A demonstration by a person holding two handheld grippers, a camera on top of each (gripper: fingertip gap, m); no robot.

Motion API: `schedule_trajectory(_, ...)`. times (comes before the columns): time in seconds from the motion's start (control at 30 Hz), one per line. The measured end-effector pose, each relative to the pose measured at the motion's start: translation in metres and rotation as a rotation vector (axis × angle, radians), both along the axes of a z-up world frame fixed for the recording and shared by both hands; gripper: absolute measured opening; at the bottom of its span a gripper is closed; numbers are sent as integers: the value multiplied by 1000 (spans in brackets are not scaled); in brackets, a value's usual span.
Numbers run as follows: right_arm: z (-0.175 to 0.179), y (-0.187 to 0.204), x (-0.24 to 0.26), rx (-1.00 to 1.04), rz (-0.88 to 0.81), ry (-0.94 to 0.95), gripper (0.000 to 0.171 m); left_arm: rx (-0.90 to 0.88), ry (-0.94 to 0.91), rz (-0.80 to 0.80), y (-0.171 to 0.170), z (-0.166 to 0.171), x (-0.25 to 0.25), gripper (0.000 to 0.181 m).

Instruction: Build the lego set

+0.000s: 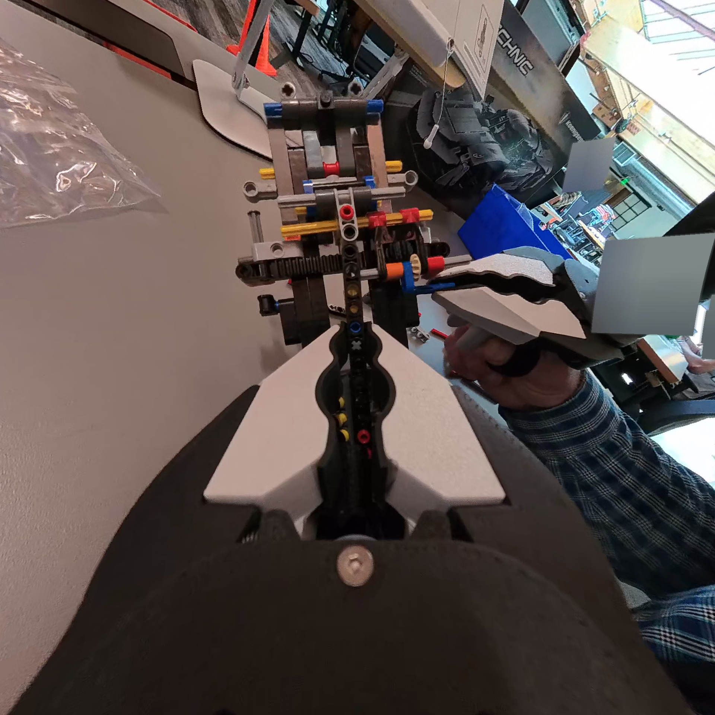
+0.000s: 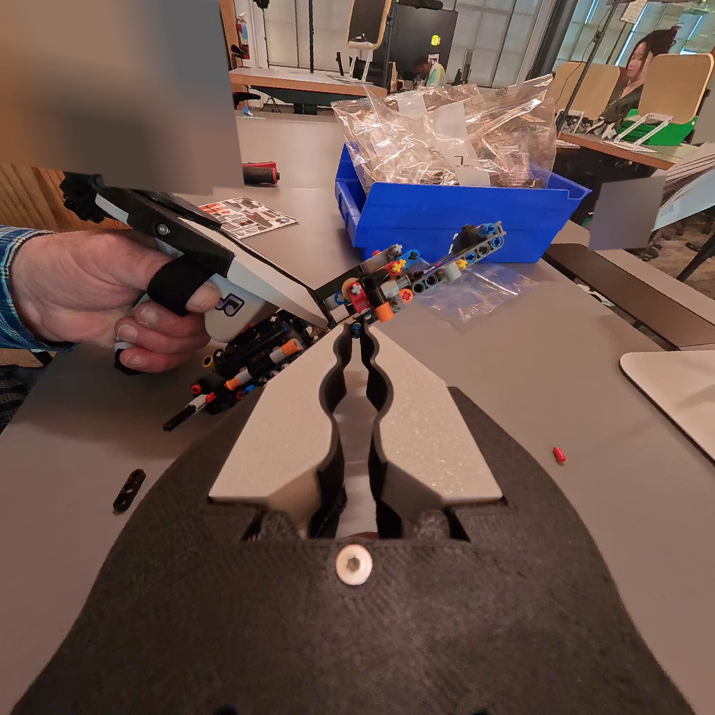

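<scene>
The left hand-held gripper is closed on the lego model, its fingers clamped on a long black beam that runs down the model's middle. The model is held off the grey bench, tilted, with its far end reaching toward the blue bin.

The right hand-held gripper comes in from the side, and its tips pinch a small blue pin at the model's lower edge; the fingers are nearly together, with only a narrow gap behind the tips. A person's hand grips the left tool's handle, close beside the model.

The blue bin stands just behind the model, holding clear plastic bags. Another clear bag lies on the bench on the left gripper's side. A loose bundle of black, orange and red parts rests on the bench under the left tool. A small red pin lies alone on bare bench to the right, and a short black piece lies to the left. A white board sits at the bench's right edge, well apart from the model. A printed sheet lies behind the left tool.
</scene>
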State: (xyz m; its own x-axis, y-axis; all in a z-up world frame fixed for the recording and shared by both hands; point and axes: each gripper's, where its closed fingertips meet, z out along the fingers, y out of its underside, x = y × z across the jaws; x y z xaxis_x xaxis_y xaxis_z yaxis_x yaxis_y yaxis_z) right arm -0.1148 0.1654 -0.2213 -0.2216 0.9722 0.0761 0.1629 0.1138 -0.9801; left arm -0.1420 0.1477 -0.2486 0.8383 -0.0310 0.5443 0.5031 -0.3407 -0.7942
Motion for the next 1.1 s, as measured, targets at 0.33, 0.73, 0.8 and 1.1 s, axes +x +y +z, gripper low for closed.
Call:
schedule_trajectory(0.33,0,0,1,-29,12,20,2,6,-20,-6,0,0,1,7)
schedule_trajectory(0.73,3,1,0,64,-28,29,2,5,-25,-4,1,0,1,7)
schedule_trajectory(0.8,3,2,0,60,-30,23,2,2,-19,0,2,-1,2,8)
schedule_trajectory(1.1,0,1,2,86,-22,-16,2,-1,45,12,1,0,3,7)
